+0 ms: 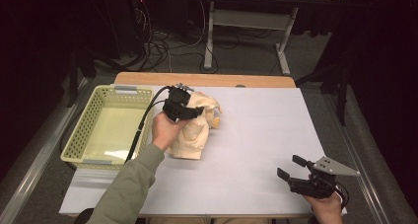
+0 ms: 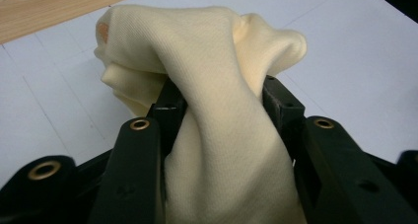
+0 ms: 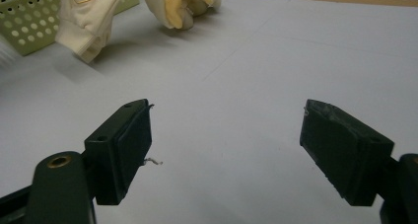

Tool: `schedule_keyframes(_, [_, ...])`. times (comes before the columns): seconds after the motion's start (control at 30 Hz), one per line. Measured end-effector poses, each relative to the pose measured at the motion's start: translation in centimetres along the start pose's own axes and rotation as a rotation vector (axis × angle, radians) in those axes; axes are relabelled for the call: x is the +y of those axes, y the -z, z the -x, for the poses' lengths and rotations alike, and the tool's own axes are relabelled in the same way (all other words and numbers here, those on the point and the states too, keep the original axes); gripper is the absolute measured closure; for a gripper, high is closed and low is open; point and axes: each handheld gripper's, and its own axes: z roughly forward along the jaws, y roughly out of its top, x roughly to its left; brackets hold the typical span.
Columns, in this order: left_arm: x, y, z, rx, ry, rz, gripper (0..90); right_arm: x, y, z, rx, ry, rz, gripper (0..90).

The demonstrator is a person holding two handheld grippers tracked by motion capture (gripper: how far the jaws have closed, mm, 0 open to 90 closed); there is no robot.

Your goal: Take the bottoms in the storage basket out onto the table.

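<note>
1 cream garment [image 1: 190, 135], 1 green basket [image 1: 106, 123], 2 claws. Left claw [image 2: 222, 93] pinched the garment, bunched over the table [image 1: 256, 135] just right of basket, forearm angled in. Right claw [image 3: 224, 145] spread wide, low nr table's right-front corner.

A dim workroom around 1 lit table

The table [image 1: 256, 135] carries a pale grey-white cover, with a strip of bare wood [image 1: 202, 79] showing along its far edge, ahead of the jaws. Beyond it lies a grey floor [image 1: 246, 61] where loose dark cables [image 1: 157, 49] tangle. A 2nd table [image 1: 256, 17] stands farther back on white metal legs with flat feet. Metal rails [image 1: 34, 165] run along the floor at both sides. The surroundings fall into near darkness; light lands mainly on the covered tabletop.
</note>
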Motion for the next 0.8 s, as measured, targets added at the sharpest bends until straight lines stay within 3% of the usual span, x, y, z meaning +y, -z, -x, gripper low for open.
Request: schedule_keyframes(0.8, [-1.7,-1.6,0.1,-0.016,0.012,-0.044,57.5,0.0,0.0,0.0,0.002,0.001,-0.005,20.3])
